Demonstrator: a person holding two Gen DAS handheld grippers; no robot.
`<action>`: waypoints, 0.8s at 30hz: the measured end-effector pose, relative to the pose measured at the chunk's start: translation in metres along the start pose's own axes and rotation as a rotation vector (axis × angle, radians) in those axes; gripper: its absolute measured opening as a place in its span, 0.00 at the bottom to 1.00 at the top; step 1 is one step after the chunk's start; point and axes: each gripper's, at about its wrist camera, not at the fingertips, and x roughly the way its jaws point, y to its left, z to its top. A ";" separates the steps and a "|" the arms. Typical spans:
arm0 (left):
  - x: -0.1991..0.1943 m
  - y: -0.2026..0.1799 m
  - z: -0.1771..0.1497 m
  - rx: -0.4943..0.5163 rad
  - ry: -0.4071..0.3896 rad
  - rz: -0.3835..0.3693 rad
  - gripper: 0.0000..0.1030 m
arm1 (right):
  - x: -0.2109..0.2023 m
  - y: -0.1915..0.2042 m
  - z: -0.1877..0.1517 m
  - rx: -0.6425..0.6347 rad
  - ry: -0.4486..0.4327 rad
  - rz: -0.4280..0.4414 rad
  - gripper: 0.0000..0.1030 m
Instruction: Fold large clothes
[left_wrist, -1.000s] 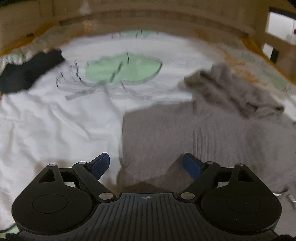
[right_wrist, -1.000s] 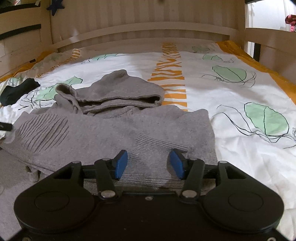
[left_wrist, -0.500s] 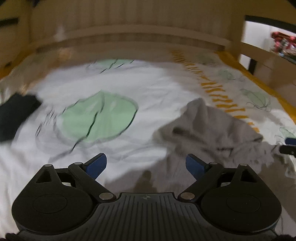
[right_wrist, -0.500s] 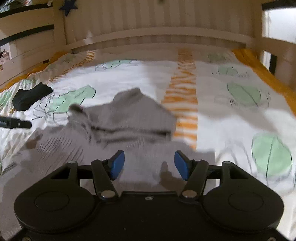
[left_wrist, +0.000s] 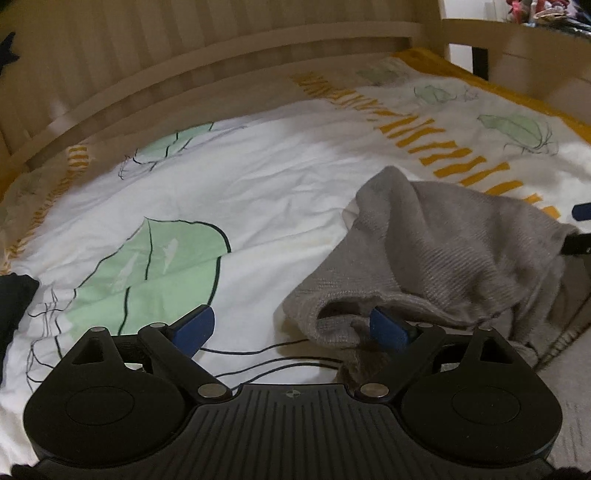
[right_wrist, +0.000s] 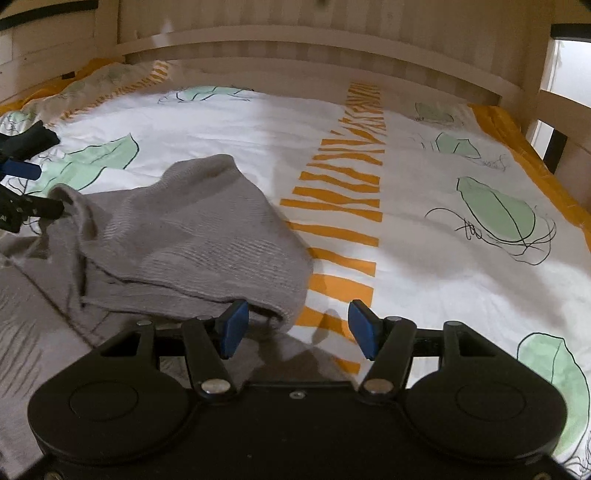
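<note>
Grey hoodie (left_wrist: 454, 251) lies on the bed, on the white quilt (left_wrist: 266, 192) with green leaf prints and an orange striped band; the hood part is bunched and raised, the body spreads flat toward the near edge.

My left tool (left_wrist: 291, 330) points forward and down over the quilt. Its jaws stand wide apart. The right blue pad (left_wrist: 388, 330) sits at the mouth of the hood's folded edge, knit touching or just beside it; the left pad hangs over bare quilt. Nothing is pinched.

My right tool (right_wrist: 297, 330) tilts down the same way. Jaws parted, less wide than the left tool's. Its left pad (right_wrist: 232, 328) is at the hood's hem; the right pad is over the orange band. No grip that I can see.

A black cloth (right_wrist: 31, 142) lies near the quilt's far left. Wooden bed rail (right_wrist: 314, 48) behind.
</note>
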 end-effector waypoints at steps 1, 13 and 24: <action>0.002 0.001 -0.001 0.003 0.005 0.001 0.89 | 0.001 0.000 0.000 0.001 -0.005 -0.001 0.63; 0.014 0.011 -0.014 -0.033 0.012 0.021 0.90 | 0.008 -0.007 -0.002 0.048 -0.001 0.029 0.63; 0.031 0.004 0.003 -0.048 -0.032 0.010 0.89 | 0.026 0.014 0.025 0.000 -0.063 0.017 0.63</action>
